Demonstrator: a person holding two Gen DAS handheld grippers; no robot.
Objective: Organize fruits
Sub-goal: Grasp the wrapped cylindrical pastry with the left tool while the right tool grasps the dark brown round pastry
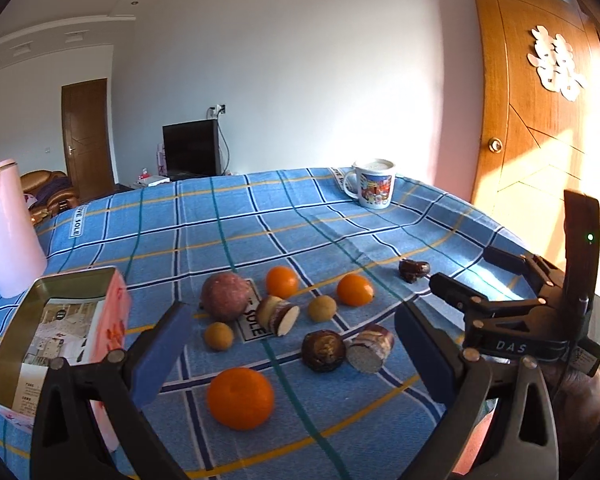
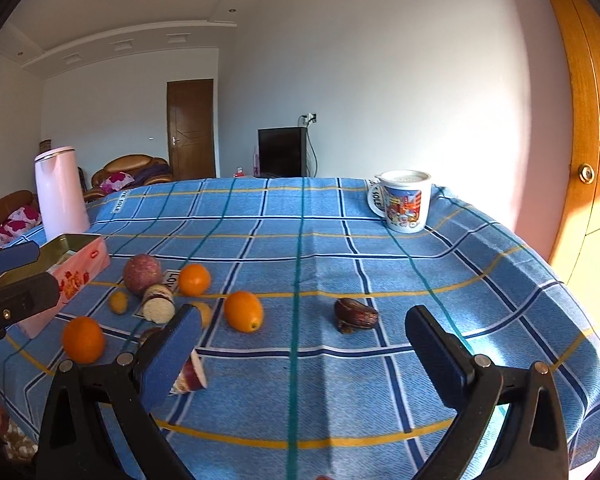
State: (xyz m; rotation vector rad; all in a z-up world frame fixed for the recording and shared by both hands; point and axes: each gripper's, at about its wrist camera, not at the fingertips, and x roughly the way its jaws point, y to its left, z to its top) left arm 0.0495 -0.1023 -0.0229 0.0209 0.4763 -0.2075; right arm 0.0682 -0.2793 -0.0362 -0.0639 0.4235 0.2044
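Left gripper (image 1: 292,344) jaws stood apart, empty, above nearest orange (image 1: 240,398). Right gripper (image 2: 304,344) likewise. Advised: descend centred, clamp orange gently, carry to tin (image 1: 66,284).

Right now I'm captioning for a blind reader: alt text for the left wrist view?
Open left gripper above a large orange among scattered fruits on a blue checked tablecloth; an open tin box sits left, a mug far behind.

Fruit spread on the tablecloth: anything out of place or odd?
Mostly a tight cluster beside the open tin, which holds no fruit. One dark wrinkled fruit lies alone, well right of the rest. Two cut pieces lie on their sides, pale flesh exposed. Nothing spilled; the mug stands upright.
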